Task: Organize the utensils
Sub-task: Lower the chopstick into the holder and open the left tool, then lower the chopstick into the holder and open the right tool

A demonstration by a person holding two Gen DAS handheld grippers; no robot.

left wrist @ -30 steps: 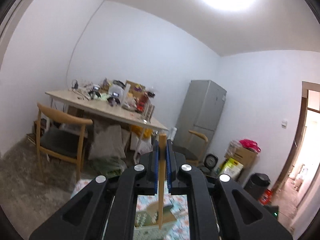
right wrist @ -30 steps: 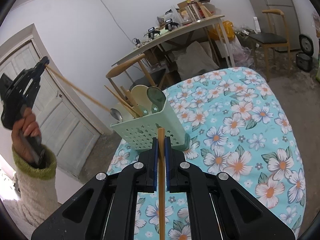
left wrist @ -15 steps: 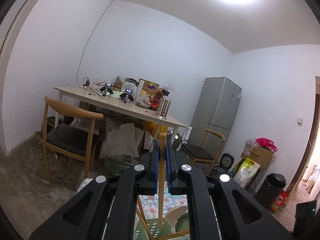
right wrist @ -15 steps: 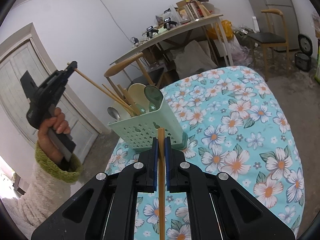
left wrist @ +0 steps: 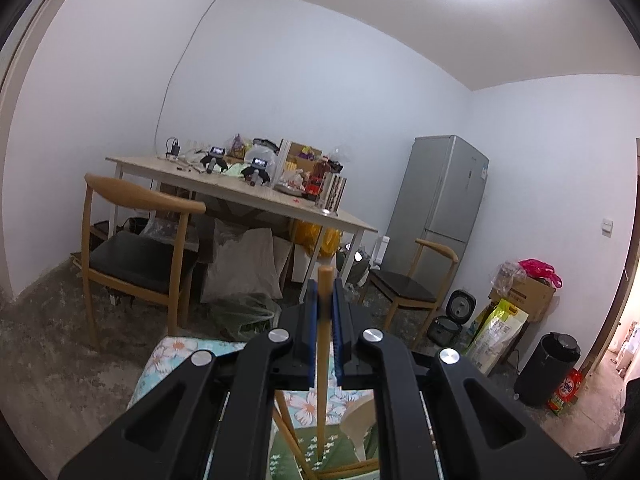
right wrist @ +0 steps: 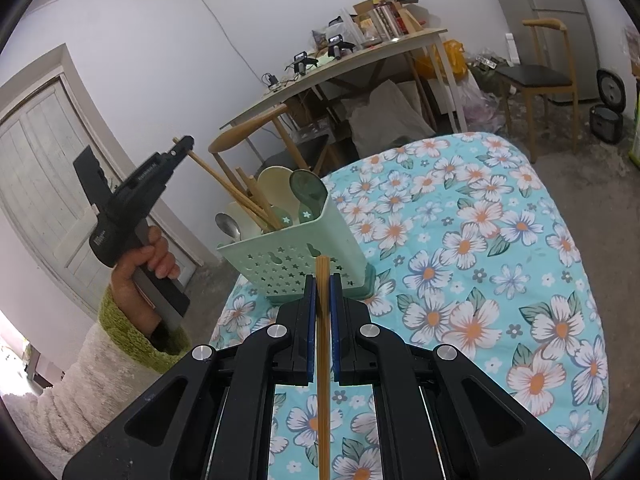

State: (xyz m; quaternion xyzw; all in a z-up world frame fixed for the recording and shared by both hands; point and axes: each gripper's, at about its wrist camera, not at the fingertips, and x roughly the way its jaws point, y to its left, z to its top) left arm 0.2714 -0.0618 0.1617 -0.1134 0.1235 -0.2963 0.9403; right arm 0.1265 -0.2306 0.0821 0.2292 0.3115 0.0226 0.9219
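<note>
- Landmark: pale green utensil caddy (right wrist: pixel 294 258), perforated with stars, upright near the edge of a floral tablecloth (right wrist: pixel 480 248).
- Left gripper (right wrist: pixel 183 145): up and to the left of the caddy, jaws clenched on a wooden chopstick (right wrist: pixel 224 184). The stick slopes down into the caddy, its lower end among the contents.
- Left wrist view: the same stick (left wrist: pixel 323 360) runs down between the blue pads to the caddy interior (left wrist: pixel 332 452).
- Right gripper (right wrist: pixel 322 280): just in front of the caddy's near wall, jaws clamped on a second chopstick (right wrist: pixel 322 380), outside the caddy.
- Caddy contents: spoons (right wrist: pixel 276 184) and further chopsticks.
</note>
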